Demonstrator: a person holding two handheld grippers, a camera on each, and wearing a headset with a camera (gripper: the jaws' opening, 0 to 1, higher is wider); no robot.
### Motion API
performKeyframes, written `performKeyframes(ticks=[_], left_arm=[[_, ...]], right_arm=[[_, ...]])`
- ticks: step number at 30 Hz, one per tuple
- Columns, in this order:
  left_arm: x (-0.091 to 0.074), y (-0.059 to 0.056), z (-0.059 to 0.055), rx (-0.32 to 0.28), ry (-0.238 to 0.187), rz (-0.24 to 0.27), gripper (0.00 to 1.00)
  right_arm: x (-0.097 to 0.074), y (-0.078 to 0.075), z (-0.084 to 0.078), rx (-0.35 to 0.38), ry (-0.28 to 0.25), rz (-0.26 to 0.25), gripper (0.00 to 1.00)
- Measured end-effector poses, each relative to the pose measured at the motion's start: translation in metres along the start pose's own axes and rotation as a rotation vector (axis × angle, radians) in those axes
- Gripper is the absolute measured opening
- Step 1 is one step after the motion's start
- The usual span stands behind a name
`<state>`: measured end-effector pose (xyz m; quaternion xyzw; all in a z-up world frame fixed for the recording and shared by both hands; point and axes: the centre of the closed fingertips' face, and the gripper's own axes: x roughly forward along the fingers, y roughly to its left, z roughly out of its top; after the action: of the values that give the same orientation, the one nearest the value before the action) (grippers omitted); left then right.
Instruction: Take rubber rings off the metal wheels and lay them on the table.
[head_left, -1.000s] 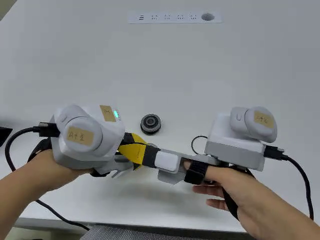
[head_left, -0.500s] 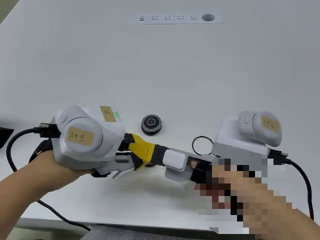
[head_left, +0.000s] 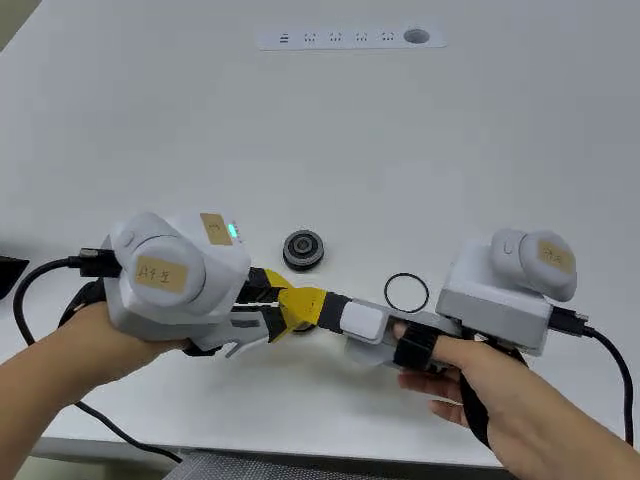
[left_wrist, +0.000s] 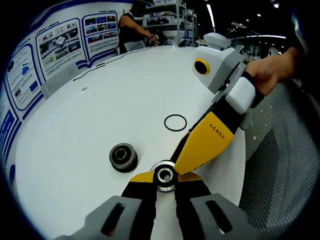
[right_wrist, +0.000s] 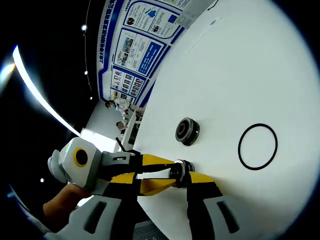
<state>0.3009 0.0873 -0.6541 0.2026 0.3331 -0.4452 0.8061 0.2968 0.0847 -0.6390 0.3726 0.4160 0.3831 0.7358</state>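
Right tool (head_left: 300, 305) shifted right, black ring (head_left: 407, 292) flat, left tool (left_wrist: 165, 182) gripping wheel (right_wrist: 181, 170)

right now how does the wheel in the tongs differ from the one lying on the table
The held wheel is pinched in the tongs of the left gripper; the table wheel lies flat, untouched. The held wheel's rim looks bright, the table wheel's dark. Both are round with a centre hub.

See white on the flat table (head_left: 450, 130), black on the thin loose rubber ring (head_left: 386, 292), dark grey on the lone round metal wheel (head_left: 302, 247). Find yellow-and-black jaws on the white-bodied left gripper (left_wrist: 165, 184) and right gripper (right_wrist: 182, 176), silver and black on the little metal wheel (left_wrist: 164, 174) between them.
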Motion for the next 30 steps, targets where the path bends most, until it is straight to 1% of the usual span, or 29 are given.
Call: performKeyframes(ticks=[1,3,5,9,17,18,22,30], left_arm=[[0.0,0.0,0.0,0.0,0.0,0.0,0.13],[0.0,0.0,0.0,0.001,0.0,0.0,0.13],[0.0,0.0,0.0,0.0,0.0,0.0,0.13],[0.0,0.0,0.0,0.0,0.0,0.0,0.13],[0.0,0.0,0.0,-0.001,0.001,0.002,0.13],[0.0,0.0,0.0,-0.001,0.001,0.002,0.13],[0.0,0.0,0.0,-0.002,0.0,0.003,0.13],[0.0,-0.001,0.0,0.008,0.01,-0.001,0.13]], right_arm=[[0.0,-0.003,0.0,-0.006,-0.001,-0.012,0.36],[0.0,-0.01,-0.001,-0.045,0.004,-0.037,0.29],[0.0,-0.011,-0.001,-0.057,0.004,-0.042,0.24],[-0.001,-0.014,0.0,-0.063,-0.001,-0.053,0.17],[-0.001,-0.026,0.001,-0.057,-0.004,-0.1,0.03],[0.0,-0.026,0.001,-0.039,-0.003,-0.098,0.03],[-0.001,-0.026,0.001,-0.05,-0.006,-0.1,0.03],[-0.003,-0.025,0.001,-0.036,-0.004,-0.113,0.02]])
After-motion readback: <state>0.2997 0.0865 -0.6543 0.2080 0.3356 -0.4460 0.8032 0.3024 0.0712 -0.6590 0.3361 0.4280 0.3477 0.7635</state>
